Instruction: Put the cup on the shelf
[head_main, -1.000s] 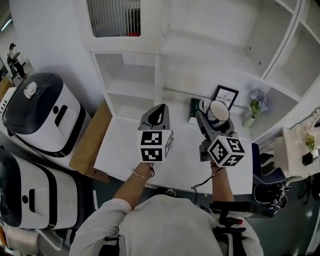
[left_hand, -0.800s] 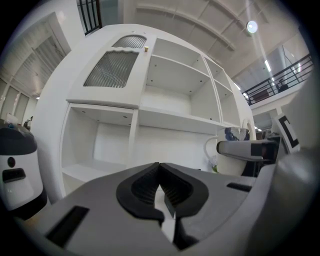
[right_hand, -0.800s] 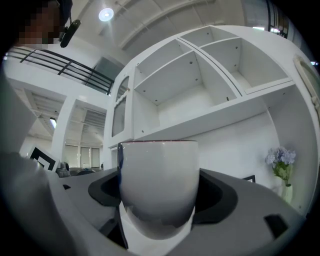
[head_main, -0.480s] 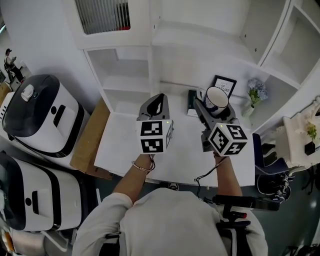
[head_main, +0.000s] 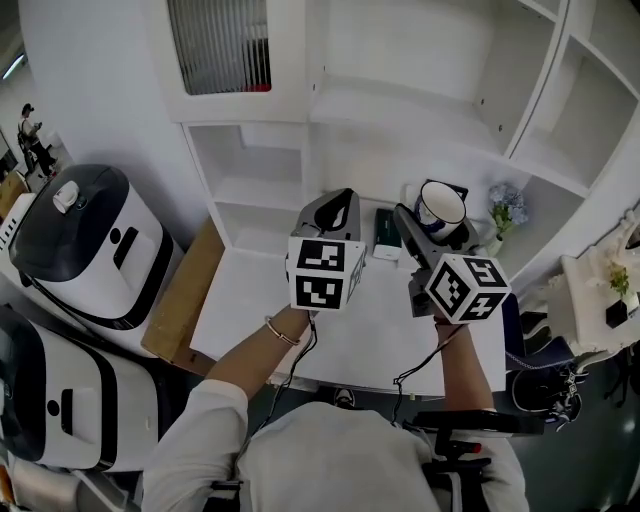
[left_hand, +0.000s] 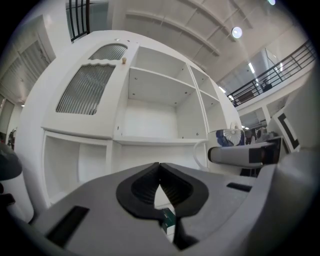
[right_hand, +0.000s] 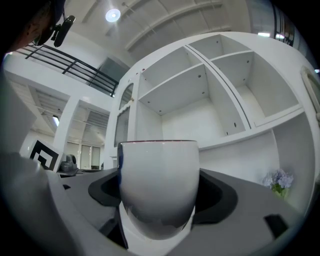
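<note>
Head view, going from the left: two big white appliances (head_main: 85, 245) sat off the table's left side, with a flat piece of cardboard (head_main: 183, 290) leaning just beside the left edge. The white table (head_main: 250, 300) ran up against a tall white shelf unit (head_main: 400, 105) along its back edge.

The left gripper (head_main: 336, 200) hovered over the middle of the table, aimed at the shelves. In the left gripper view its jaws were pinched together with their tips touching and nothing caught between them, just a slim gap lower down. Through that gap you could see a small green box (left_hand: 168, 220), which lay near the table's back edge between the two grippers.

The right gripper (head_main: 432, 222) was over the back-right part of the table, and it had the cup (head_main: 441, 208). In the right gripper view the jaws were clamped on either side of the cup's rounded white body, with the cup upright and its rim level. From above it looked white with a dark band round the outside. It hung in the air in front of the shelf unit, not resting on any shelf.

A little bunch of pale blue flowers (head_main: 503, 212) stood by the table's back-right corner, just right of the cup.
</note>
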